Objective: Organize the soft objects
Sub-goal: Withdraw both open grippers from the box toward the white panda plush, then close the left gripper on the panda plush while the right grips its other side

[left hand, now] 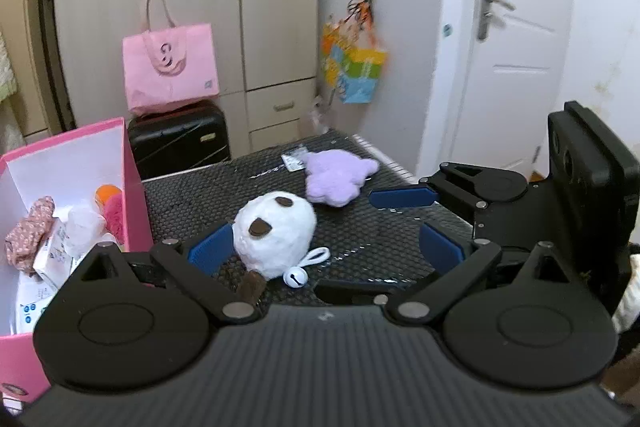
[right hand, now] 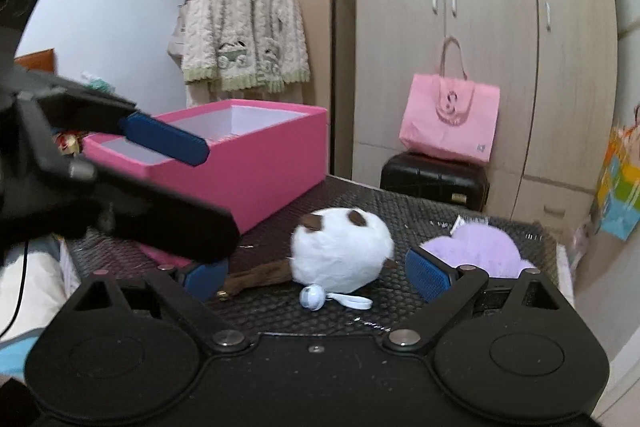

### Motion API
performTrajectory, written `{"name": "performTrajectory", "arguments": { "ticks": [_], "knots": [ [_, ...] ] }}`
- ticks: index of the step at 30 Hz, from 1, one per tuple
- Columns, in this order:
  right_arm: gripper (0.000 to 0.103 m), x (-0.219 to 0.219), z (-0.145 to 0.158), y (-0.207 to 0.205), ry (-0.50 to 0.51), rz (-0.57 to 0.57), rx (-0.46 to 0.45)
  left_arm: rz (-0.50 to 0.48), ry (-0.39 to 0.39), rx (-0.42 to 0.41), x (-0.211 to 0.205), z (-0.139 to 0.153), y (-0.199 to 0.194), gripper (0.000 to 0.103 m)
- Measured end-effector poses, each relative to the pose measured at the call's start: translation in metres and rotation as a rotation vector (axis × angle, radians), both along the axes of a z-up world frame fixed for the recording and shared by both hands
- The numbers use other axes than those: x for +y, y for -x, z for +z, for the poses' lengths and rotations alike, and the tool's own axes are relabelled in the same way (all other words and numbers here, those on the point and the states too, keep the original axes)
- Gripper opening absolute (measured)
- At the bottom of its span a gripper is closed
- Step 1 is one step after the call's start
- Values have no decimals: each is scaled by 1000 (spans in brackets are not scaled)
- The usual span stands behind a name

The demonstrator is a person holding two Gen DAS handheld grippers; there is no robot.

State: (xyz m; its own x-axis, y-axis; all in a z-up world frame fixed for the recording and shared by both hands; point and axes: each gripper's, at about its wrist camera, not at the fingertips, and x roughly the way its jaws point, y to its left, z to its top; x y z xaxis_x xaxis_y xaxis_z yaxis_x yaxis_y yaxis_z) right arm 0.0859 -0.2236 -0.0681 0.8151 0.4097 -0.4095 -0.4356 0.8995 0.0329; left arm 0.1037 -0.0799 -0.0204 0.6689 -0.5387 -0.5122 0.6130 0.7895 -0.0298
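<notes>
A white round plush (left hand: 276,231) with brown ears lies on the dark mesh table (left hand: 360,227), with a small bell (left hand: 295,277) and a white loop on its near side. My left gripper (left hand: 326,249) is open around it, the left pad close to the plush. My right gripper (right hand: 320,277) is also open, low over the table, with the same white plush (right hand: 342,251) just beyond its tips. A purple plush (left hand: 334,177) lies farther back, behind the right fingertip (right hand: 430,275) in the right wrist view. The open pink box (left hand: 132,187) stands at the left.
The pink box (right hand: 240,163) holds several small items. A brown strip (right hand: 260,273) lies near the plush, and a small packet (left hand: 294,159) beside the purple one. Off the table are a pink tote (left hand: 170,67) on a black suitcase (left hand: 180,143), wardrobes and a white door (left hand: 520,47).
</notes>
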Motion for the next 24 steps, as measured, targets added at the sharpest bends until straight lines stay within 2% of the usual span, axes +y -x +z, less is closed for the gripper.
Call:
{"name": "performTrajectory", "arguments": {
  "ticks": [3, 7, 11, 14, 18, 22, 24],
  "knots": [
    [98, 0, -14, -24, -18, -26, 86, 60, -37, 8, -13, -11, -19, 100],
    [98, 6, -31, -43, -14, -54, 141, 116, -68, -18, -24, -19, -42, 100],
    [98, 8, -32, -54, -22, -50, 159, 116, -34, 61, -26, -28, -64, 98],
    [98, 8, -31, -63, -21, -41, 165, 136, -26, 103, -26, -35, -75, 94],
    [98, 9, -30, -76, -32, -27, 184, 155, 32, 191, -19, -47, -87, 87],
    [98, 14, -34, -86, -25, 1, 211, 184, 36, 123, -21, -52, -84, 80],
    [98, 15, -38, -90, -22, 8, 226, 182, 35, 124, -21, -54, -85, 73]
  ]
}}
